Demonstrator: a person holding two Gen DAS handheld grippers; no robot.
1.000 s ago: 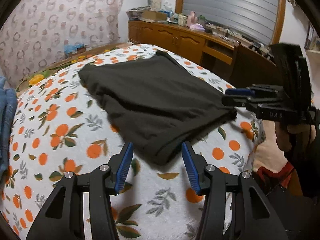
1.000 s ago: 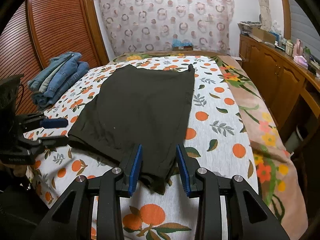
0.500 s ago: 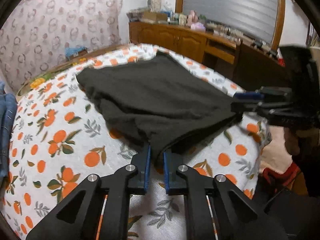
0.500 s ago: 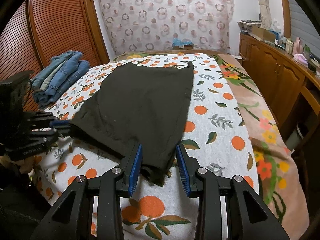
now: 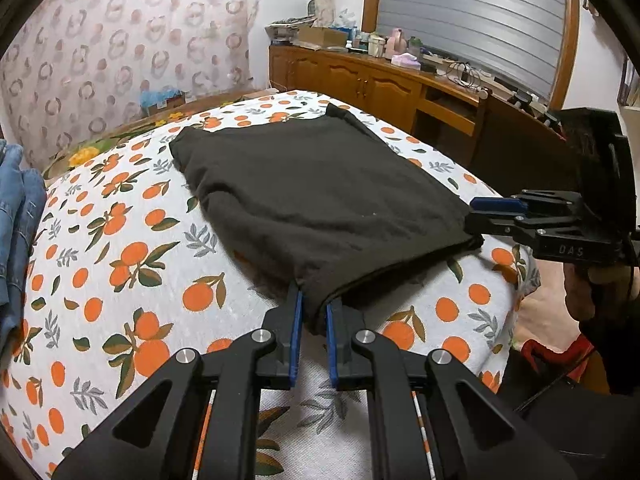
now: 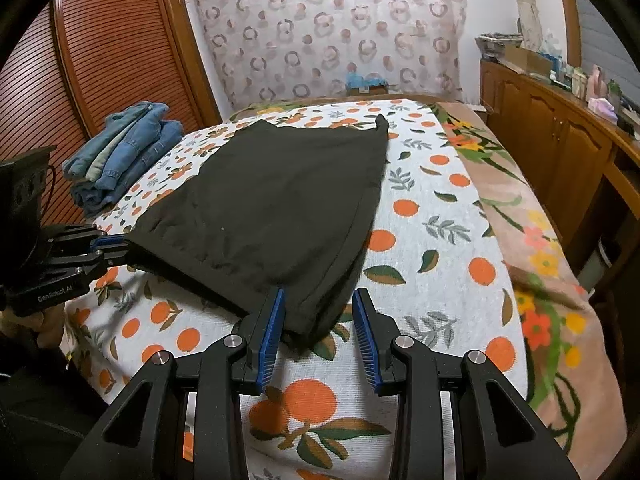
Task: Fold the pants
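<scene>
- The dark pants (image 5: 320, 200) lie flat on the bed (image 5: 120, 280), across the middle of both frames. Their near hem is at the lower centre and the far end runs toward the headboard at the top.
- We judge the cloth soft, limp and fairly light. It will sag between the two held points and drape rather than keep a shape. The thick knit looks unlikely to slip from rubber pads.
- The left gripper (image 5: 312, 316) has its fingers nearly closed, pinching the near left corner of the hem.
- The right gripper (image 6: 318, 320) has its fingers partly open, straddling the other near corner. The pads (image 6: 272, 332) look clear of the cloth, so we take it as not yet gripped.
- We judge the two hem corners to be the right places to hold for lifting the hem over.
- We cannot see how many layers the left fingers caught. The underside and the far end's detail are hidden.
- A stack of jeans (image 6: 124, 148) sits at the left.
</scene>
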